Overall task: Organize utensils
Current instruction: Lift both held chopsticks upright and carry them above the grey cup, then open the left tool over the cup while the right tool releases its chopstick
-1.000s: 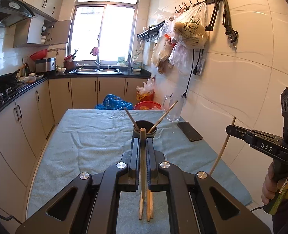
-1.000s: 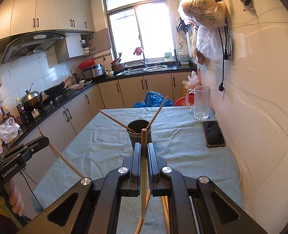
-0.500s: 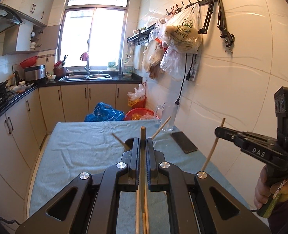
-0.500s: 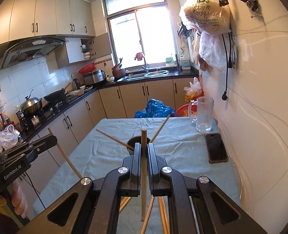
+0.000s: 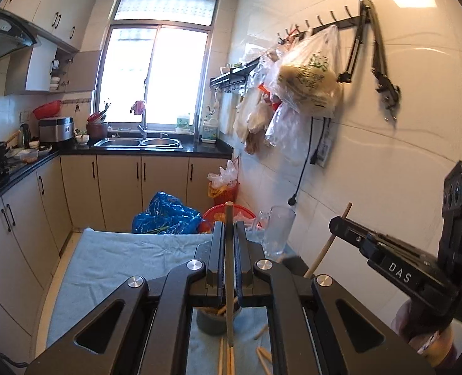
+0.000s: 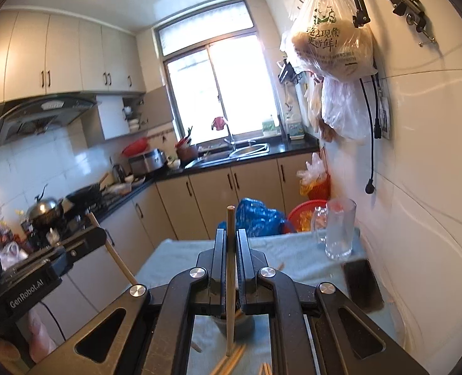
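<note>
- Leftmost, the left gripper (image 5: 229, 243) has its jaws closed on one upright chopstick (image 5: 229, 281), above the cloth-covered bench (image 5: 112, 256).
- Under it stands a dark cup (image 5: 212, 323) with sticks inside; loose chopsticks (image 5: 226, 359) lie on the cloth just in front of it.
- Next, a glass mug (image 6: 338, 231) stands near the wall, with a phone (image 6: 362, 281) lying just in front of it.
- Rightmost, the right gripper (image 6: 230, 243) has its jaws clamped on a second chopstick (image 6: 230, 281), upright, its lower tip hanging in front of the cup, above more loose sticks (image 6: 231, 359).
- Each gripper shows at the edge of the other's view, stick tilted.
</note>
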